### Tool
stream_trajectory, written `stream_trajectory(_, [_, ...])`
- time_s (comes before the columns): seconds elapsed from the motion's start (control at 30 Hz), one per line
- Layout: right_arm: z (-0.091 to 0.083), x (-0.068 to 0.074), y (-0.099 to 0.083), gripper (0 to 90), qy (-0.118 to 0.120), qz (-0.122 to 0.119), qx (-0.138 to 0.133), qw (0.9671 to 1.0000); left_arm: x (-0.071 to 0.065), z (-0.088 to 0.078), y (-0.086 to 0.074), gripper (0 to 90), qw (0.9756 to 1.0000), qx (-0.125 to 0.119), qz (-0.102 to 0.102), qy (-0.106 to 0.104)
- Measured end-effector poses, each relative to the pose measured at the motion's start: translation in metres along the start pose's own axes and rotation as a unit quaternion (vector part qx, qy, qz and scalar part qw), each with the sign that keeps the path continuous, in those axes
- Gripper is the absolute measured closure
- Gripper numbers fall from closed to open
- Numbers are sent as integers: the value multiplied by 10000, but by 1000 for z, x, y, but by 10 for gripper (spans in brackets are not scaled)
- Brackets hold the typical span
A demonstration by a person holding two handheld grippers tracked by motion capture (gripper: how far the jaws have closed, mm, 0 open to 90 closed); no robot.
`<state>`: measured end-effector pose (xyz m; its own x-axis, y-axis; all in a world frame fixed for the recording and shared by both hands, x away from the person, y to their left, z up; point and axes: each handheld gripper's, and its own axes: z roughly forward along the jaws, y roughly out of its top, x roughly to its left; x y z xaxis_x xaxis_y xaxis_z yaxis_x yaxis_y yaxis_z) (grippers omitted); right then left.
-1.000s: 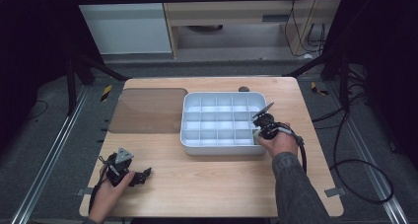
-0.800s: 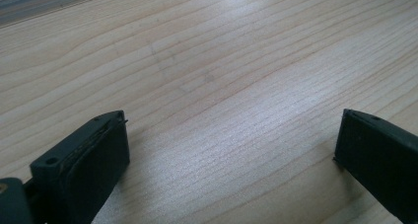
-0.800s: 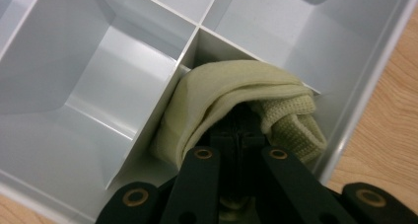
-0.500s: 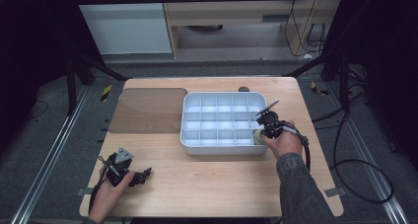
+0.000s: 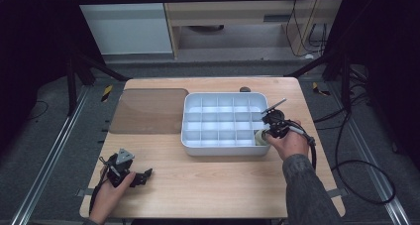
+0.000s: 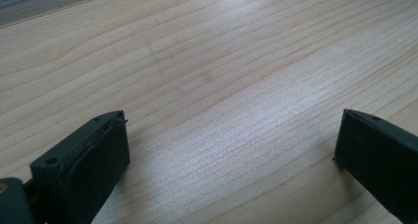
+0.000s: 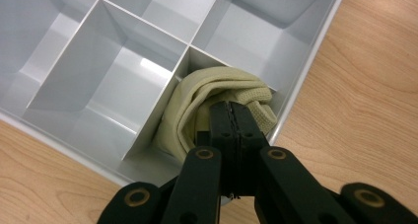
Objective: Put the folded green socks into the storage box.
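right tongs [image 7: 231, 116] clenched, tips on or maybe nipping a cream cloth [image 7: 217, 103] bunched in the tray's [image 5: 198, 146] near corner cell. soft, light, floppy; grab a thick fold up top. left tongs [image 6: 229, 150] released over bare tabletop [image 6: 222, 61].

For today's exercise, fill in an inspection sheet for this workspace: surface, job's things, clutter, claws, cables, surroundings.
Surface: wooden table, brown mat at its left.
Job's things: cream cloth bunched in a corner compartment of the white divided tray.
Clutter: small dark object behind the tray.
Claws: right claw shut, at the cloth; left claw open above bare wood.
Cables: black cable trailing off the right edge.
Surroundings: dark frame, floor rails.
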<state>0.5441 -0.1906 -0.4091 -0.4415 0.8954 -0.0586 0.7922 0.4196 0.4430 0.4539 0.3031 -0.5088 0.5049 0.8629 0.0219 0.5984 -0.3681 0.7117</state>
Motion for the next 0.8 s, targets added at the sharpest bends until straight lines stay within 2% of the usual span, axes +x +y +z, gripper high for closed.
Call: stream_trajectory(0.8, [-16,3,1,900,106,-53,-358,9993,0,0,0,0,10000,5,6,-6])
